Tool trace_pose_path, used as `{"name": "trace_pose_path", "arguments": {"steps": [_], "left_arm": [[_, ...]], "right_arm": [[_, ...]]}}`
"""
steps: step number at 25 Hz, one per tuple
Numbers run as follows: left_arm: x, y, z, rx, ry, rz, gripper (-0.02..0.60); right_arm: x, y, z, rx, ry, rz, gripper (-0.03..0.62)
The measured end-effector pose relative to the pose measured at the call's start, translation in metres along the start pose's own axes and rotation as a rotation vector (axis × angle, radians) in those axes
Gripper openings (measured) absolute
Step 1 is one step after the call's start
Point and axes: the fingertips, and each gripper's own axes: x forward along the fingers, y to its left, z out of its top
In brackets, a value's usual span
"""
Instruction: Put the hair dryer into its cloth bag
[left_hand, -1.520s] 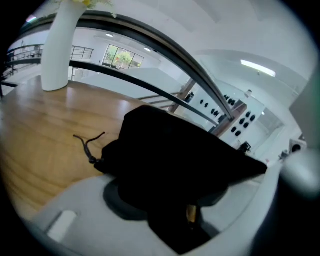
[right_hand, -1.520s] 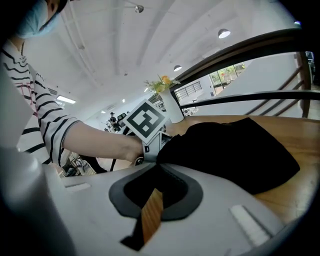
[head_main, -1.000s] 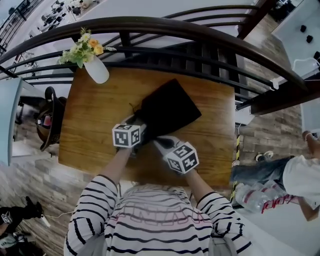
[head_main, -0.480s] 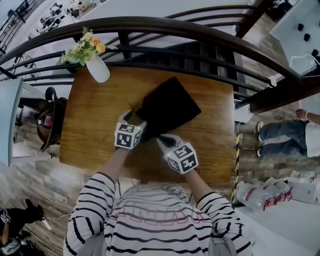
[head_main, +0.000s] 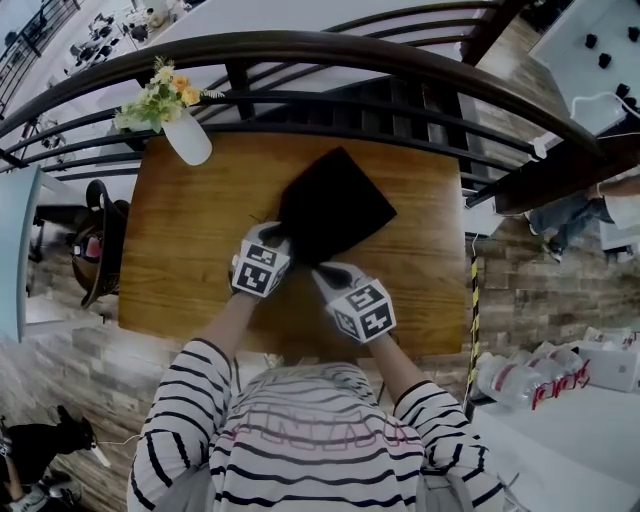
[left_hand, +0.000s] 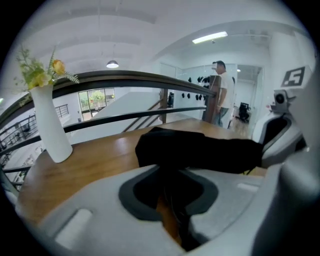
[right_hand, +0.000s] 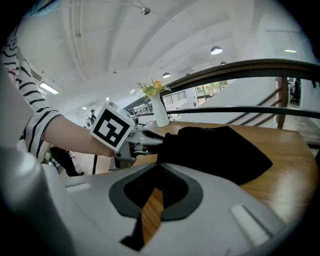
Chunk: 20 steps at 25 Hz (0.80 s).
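Note:
A black cloth bag (head_main: 335, 205) lies flat in the middle of the wooden table (head_main: 190, 210). No hair dryer shows in any view. My left gripper (head_main: 278, 240) sits at the bag's near left corner. Its jaws have just been closing, and black cloth (left_hand: 200, 152) runs down between them (left_hand: 175, 175). My right gripper (head_main: 318, 272) is at the bag's near edge, shut, with the bag's dark cloth (right_hand: 215, 150) drawn in between its jaws (right_hand: 157, 175). The left gripper (right_hand: 145, 137) also shows in the right gripper view, against the bag's left side.
A white vase of flowers (head_main: 188, 140) stands at the table's far left corner. A dark curved railing (head_main: 300, 50) runs behind the table. Plastic bottles (head_main: 520, 380) lie on the floor at the right. A person (left_hand: 222, 92) stands far off behind the table.
My left gripper has rolled and edged toward the bag's corner, and its jaws have closed on the cloth. My right gripper has stayed put. The person at the right has walked away.

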Motion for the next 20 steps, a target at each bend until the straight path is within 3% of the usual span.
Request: {"name": "trace_pose_path", "arguments": {"steps": [10,20], "left_arm": [[-0.027,-0.006,-0.008,-0.008,-0.016,-0.018,0.031],[-0.061,0.005,-0.029,-0.024,-0.005,0.023,0.012]], "right_arm": [[-0.005,0.003,-0.015,0.046,-0.003,-0.028,0.011],[0.001,0.019,-0.023,0.03,0.012,-0.059,0.011]]}}
